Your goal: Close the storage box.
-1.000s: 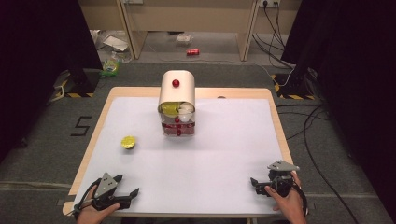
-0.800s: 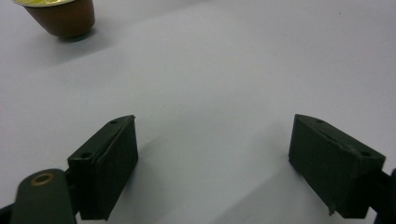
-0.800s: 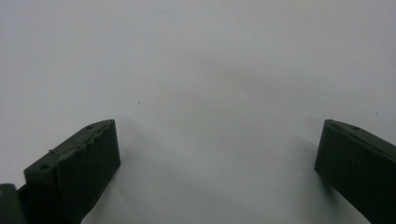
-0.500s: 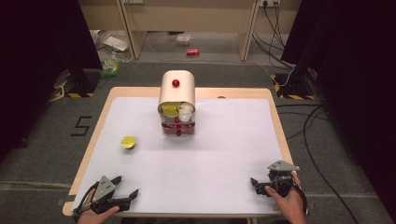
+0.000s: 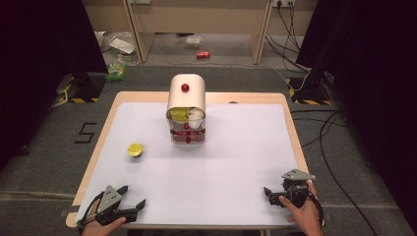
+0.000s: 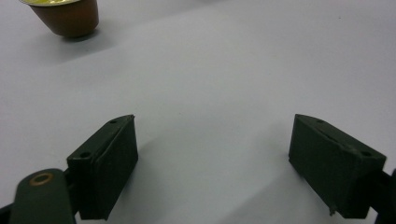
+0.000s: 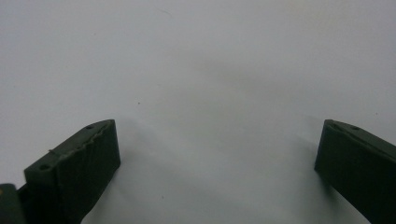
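Note:
A small capsule point(image 5: 135, 150) with a yellow foil top sits on the white table point(image 5: 236, 162), left of centre. In the left gripper view the capsule point(image 6: 70, 16) has a brown cup and stands upright at the far upper left. My left gripper point(image 5: 134, 195) rests at the table's near left corner, open, with nothing between its jaws point(image 6: 214, 120). My right gripper point(image 5: 268, 191) rests at the near right edge with its jaws pointing left, wide open over bare table point(image 7: 218, 125). A cream dispenser point(image 5: 186, 98) with a red knob stands at the table's far middle, with yellow and white capsules in its front.
The dispenser's clear lower part point(image 5: 187, 135) holds small red pieces. Beyond the table, litter and a red can point(image 5: 202, 54) lie on the floor. Cables point(image 5: 329, 132) trail on the floor at the right. Dark curtains flank both sides.

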Available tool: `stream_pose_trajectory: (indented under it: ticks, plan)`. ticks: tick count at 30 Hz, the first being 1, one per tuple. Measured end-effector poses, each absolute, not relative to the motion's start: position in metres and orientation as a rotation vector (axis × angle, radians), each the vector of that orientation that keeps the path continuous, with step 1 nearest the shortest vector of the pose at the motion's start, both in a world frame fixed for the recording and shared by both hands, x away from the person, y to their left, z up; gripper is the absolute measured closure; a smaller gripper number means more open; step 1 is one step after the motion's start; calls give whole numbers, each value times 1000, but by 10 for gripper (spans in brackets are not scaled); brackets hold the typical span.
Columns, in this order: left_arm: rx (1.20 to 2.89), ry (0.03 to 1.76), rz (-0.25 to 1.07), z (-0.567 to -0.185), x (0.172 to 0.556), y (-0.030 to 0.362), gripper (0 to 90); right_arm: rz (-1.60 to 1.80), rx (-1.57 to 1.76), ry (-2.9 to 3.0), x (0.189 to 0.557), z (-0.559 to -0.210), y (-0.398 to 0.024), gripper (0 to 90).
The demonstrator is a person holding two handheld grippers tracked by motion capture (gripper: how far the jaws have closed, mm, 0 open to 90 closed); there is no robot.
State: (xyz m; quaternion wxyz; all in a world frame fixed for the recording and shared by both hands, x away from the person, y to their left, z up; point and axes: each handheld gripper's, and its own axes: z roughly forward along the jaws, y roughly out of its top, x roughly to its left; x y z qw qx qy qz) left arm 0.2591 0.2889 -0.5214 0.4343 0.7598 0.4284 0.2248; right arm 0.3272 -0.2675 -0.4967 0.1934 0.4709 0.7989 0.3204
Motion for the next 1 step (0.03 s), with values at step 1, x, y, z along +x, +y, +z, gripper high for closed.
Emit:
stream_pose_trajectory:
  ticks: [1]
  plan:
    - [1892, 1067, 560, -521, 259, 289, 147, 899, 1321, 2241, 327, -497, -267, 3]
